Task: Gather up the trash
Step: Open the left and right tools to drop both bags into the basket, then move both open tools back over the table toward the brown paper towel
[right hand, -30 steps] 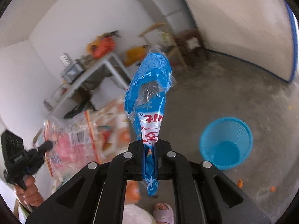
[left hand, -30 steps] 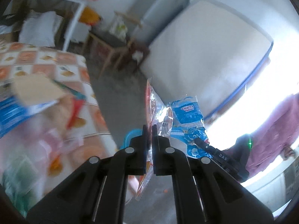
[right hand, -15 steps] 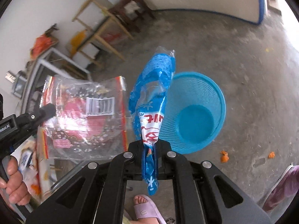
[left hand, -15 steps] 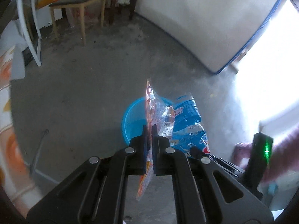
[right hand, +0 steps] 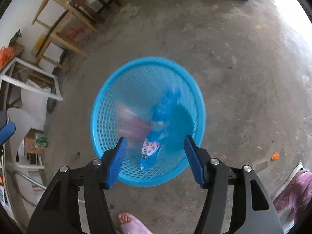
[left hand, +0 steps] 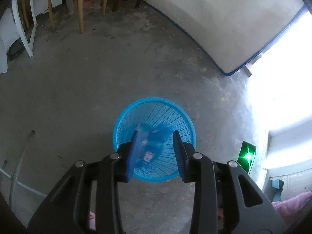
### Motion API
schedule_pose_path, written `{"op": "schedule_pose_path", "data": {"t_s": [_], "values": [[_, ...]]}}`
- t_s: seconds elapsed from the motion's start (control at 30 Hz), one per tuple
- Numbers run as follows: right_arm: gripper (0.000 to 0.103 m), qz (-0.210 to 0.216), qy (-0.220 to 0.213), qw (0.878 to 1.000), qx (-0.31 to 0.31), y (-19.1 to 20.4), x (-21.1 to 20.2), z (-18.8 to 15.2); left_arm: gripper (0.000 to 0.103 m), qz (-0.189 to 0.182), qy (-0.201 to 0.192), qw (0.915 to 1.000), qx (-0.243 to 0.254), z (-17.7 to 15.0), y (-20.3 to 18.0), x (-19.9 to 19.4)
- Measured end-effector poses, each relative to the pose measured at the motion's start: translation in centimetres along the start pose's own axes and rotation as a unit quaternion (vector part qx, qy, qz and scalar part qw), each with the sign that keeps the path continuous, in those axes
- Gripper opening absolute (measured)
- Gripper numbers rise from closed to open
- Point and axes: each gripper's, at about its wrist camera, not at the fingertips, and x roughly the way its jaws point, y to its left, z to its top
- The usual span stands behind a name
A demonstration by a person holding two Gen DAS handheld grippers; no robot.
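Observation:
A round blue mesh basket [left hand: 124,117] stands on the concrete floor; it also shows in the right wrist view [right hand: 109,89]. A blue wrapper [right hand: 156,128] and a blurred clear red-printed wrapper [right hand: 132,124] lie or fall inside it. The blue wrapper shows in the left wrist view [left hand: 150,146] too. My left gripper [left hand: 155,152] is open and empty above the basket. My right gripper [right hand: 155,159] is open and empty above the basket's near rim.
Wooden chairs [left hand: 78,3] and a white table frame [right hand: 33,85] stand at the far left. A white mattress with blue trim [left hand: 224,29] leans on the wall. My slippered foot [right hand: 130,224] is below. Orange scraps [right hand: 275,156] lie on the floor.
Both grippers opened and let go of their wrappers, which dropped into the blue basket. Both views moved closer over the basket.

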Motion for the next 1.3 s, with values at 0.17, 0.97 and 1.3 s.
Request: {"op": "schedule_pose_path", "data": {"t_s": [0.17, 0.97, 1.3], "values": [[0.06, 0.004, -0.03, 0.999, -0.011, -0.1, -2.4, 0.6, 0.039, -0.016, -0.03, 0.9992, 0.021, -0.4, -0.5, -4.5], [0.093, -0.006, -0.141, 0.954, -0.265, 15.3, -20.1, -8.3, 0.079, 0.023, -0.16, 0.983, 0.088, -17.6, 3.7, -28.1], [0.096, -0.027, -0.23, 0.879, -0.416, 26.6, -26.0, -14.1, 0.094, 0.059, -0.185, 0.9808, 0.02, -23.5, 8.9, -34.0]]}}
